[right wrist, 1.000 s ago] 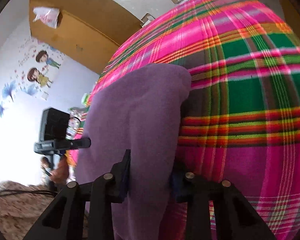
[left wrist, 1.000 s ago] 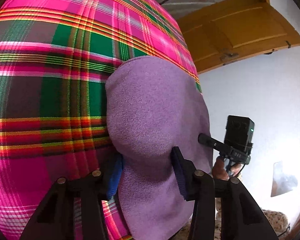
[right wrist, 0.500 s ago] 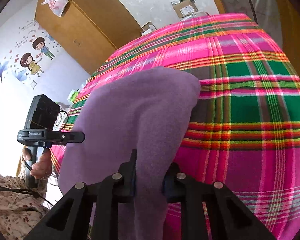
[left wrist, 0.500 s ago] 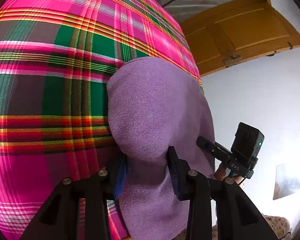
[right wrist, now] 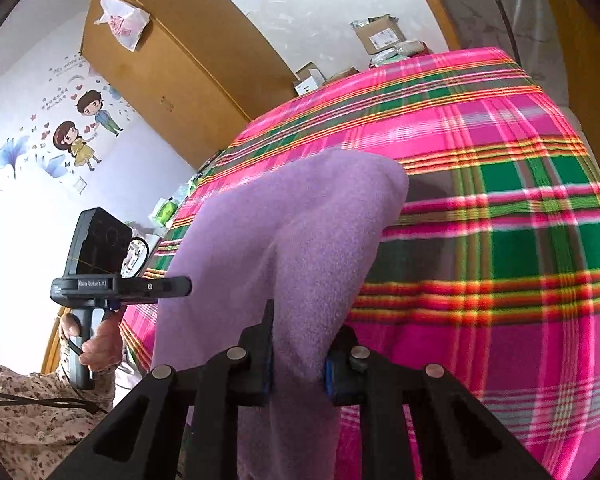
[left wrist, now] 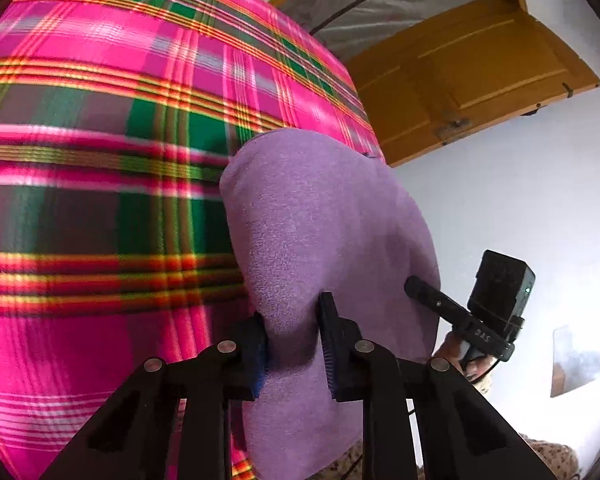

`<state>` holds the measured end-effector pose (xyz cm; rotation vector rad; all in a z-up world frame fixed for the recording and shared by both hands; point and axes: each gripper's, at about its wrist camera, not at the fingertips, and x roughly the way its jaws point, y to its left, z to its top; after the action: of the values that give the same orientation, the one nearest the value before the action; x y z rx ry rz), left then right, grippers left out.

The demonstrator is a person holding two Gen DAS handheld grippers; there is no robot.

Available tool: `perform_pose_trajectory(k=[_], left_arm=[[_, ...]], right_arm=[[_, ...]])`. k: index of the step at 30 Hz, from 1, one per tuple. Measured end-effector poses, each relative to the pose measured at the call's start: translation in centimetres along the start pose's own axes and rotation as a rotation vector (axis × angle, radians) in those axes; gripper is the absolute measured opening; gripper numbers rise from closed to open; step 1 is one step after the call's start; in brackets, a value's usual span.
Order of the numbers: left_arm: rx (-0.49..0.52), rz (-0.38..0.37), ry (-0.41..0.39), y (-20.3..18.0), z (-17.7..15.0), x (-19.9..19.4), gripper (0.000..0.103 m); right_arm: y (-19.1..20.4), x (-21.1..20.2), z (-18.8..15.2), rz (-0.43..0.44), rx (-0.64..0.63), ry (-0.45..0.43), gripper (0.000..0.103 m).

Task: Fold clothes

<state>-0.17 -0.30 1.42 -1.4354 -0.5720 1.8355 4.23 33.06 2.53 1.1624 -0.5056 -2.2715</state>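
Observation:
A purple fleece garment (left wrist: 320,232) (right wrist: 292,220) lies on a pink and green plaid bedspread (left wrist: 100,160) (right wrist: 500,240), its near edge lifted off the bed. My left gripper (left wrist: 292,316) has a fold of that edge pinched between its pads, and its jaws are closing on it. My right gripper (right wrist: 302,328) is shut on another bunched fold of the same edge. Each view shows the other gripper beside the garment: the right one (left wrist: 460,312), the left one (right wrist: 120,284). The garment's far end rests on the bedspread.
A wooden door (left wrist: 460,80) stands behind the bed in the left wrist view. The right wrist view shows a wooden wardrobe (right wrist: 172,72) with a plastic bag (right wrist: 124,24) on it, cardboard boxes (right wrist: 380,34) past the bed, and a floral sleeve (right wrist: 20,392) at lower left.
Both pairs of jaws have narrowed onto the purple garment's near edge. Both grippers have risen and pulled back a little, lifting that edge off the bedspread.

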Motion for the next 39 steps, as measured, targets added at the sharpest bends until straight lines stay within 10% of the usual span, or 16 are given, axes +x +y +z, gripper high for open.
perform_pose_trajectory(k=[16,29,39], left_arm=[[-0.008,0.016,-0.011,1.6,0.4,-0.6,0.023],[-0.081,0.013,0.042,2.9,1.1,1.0,0.049],[-0.042,-0.039,0.068,2.5,2.1,1.5,0.038]], right_arm=[[-2.6,2.2,0.5,-0.055,0.100,0.054,0.032],[-4.5,4.0,1.7,0.058,0.149,0.067,0.048],[-3.2,3.8,1.9,0.083,0.114,0.071,0.022]])
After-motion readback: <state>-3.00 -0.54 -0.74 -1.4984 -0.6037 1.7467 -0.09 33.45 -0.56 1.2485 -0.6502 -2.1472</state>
